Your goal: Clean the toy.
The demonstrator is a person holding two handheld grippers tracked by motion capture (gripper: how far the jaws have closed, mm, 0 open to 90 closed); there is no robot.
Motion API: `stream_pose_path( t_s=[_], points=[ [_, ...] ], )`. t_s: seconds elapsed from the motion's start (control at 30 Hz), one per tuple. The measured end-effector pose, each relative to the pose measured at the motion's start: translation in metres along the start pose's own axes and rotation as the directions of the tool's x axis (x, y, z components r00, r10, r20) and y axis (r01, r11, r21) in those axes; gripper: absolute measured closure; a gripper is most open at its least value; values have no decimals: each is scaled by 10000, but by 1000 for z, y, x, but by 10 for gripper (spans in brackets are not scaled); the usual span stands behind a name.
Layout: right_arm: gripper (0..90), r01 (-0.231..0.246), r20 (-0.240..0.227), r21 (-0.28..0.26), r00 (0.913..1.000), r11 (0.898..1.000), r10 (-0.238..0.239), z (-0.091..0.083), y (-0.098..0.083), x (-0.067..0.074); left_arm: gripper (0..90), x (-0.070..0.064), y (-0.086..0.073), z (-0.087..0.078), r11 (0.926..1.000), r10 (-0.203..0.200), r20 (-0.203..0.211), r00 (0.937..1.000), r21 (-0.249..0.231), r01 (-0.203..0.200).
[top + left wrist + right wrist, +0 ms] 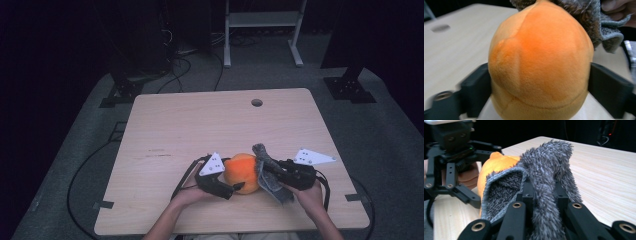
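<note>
An orange plush toy point(241, 170) point(539, 62) point(496, 165) rests on the wooden table point(200, 120) near its front edge. My left gripper point(235, 176) point(539, 85) has its jaws on either side of the toy, at its flanks without denting them, so it stands open around it. My right gripper point(267, 170) point(544, 195) is shut on a grey fuzzy cloth point(276, 191) point(549, 162) point(599, 27). The cloth lies against the toy's right side and droops toward the table. Both of the person's hands hold the grippers at the front edge.
A round hole point(256, 102) sits near the table's far edge. Behind the table stand a white metal frame point(262, 30) and dark stand bases point(348, 87) on grey floor with cables. Bare wood stretches left, right and beyond the toy.
</note>
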State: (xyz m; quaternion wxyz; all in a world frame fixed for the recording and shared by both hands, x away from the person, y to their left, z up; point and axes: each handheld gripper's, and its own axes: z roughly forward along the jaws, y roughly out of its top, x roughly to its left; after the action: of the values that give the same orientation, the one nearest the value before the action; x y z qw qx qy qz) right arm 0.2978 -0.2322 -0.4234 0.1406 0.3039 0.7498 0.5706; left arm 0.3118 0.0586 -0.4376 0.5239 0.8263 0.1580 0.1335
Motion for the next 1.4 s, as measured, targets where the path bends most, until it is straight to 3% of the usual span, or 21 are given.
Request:
stream_pose_path(
  t_s=[0.1, 0.2, 0.3, 0.37, 0.43, 0.53, 0.63, 0.7, 0.8, 0.87, 0.9, 1.0, 1.07, 1.2, 1.27, 1.4],
  points=[
    [761, 71, 156, -213, 9999, 9997, -67, -4, 4, 0, 281, -3, 9, -8, 9999, 156, -208, 9997, 13, -156],
    [760, 82, 268, -699, 9996, 9975, -64, -9, 9, 2, 299, -1, 16, -15, 9994, -301, -224, 9993, 161, 305],
    [760, 362, 9, -997, 9993, 9944, -362, -8, 14, 10, 302, 0, 15, -15, 9989, -334, -240, 9992, 336, 342],
    [760, 703, -289, -924, 9969, 9932, -732, -3, 15, 18, 307, -1, 15, -14, 9985, -420, -144, 9990, 334, 424],
    [759, 1119, -219, -478, 9934, 9926, -1130, 4, 14, 23, 302, -2, 15, -14, 9984, -412, -55, 9991, 387, 414],
    [757, 959, -137, -272, 9953, 9950, -962, 7, 8, 16, 239, -5, 10, -12, 9984, -463, 307, 9985, 351, 453],
    [758, 626, -3, -242, 9980, 9977, -626, 6, 2, 10, 243, -7, 9, -7, 9988, -338, -67, 9994, 360, 341],
    [759, 680, 115, -194, 9976, 9975, -678, 5, 3, 12, 256, -10, 10, -4, 9988, -290, -302, 9991, 380, 302],
    [759, 976, -240, -288, 9949, 9948, -983, 5, 8, 25, 267, -12, 10, -2, 9989, -326, -548, 9980, 322, 344],
    [758, 1429, -689, -348, 9870, 9891, -1450, 9, 13, 37, 271, -14, 10, -2, 9989, -212, -581, 9981, 397, 236],
    [758, 1625, -667, -280, 9842, 9863, -1640, 11, 15, 41, 279, -13, 10, -3, 9988, -201, -589, 9981, 429, 227],
    [759, 1473, -486, -274, 9877, 9887, -1485, 11, 12, 33, 299, -11, 8, -5, 9986, -323, -453, 9985, 413, 342],
    [759, 1323, 63, -53, 9912, 9912, -1322, 7, 6, 20, 302, -10, 8, -5, 9984, -349, -371, 9987, 422, 365],
    [759, 622, 505, 206, 9967, 9979, -631, 0, -5, -4, 263, -11, 8, -7, 9995, 97, 82, 9999, 307, -99],
    [759, 464, 487, 231, 9977, 9987, -474, 0, -7, -6, 233, -11, 9, -9, 9991, 311, 318, 9990, 286, -320],
    [760, 583, 477, 229, 9971, 9980, -593, 1, -6, -2, 286, -11, 8, -8, 9986, 354, -31, 9994, 401, -353]
  ],
)
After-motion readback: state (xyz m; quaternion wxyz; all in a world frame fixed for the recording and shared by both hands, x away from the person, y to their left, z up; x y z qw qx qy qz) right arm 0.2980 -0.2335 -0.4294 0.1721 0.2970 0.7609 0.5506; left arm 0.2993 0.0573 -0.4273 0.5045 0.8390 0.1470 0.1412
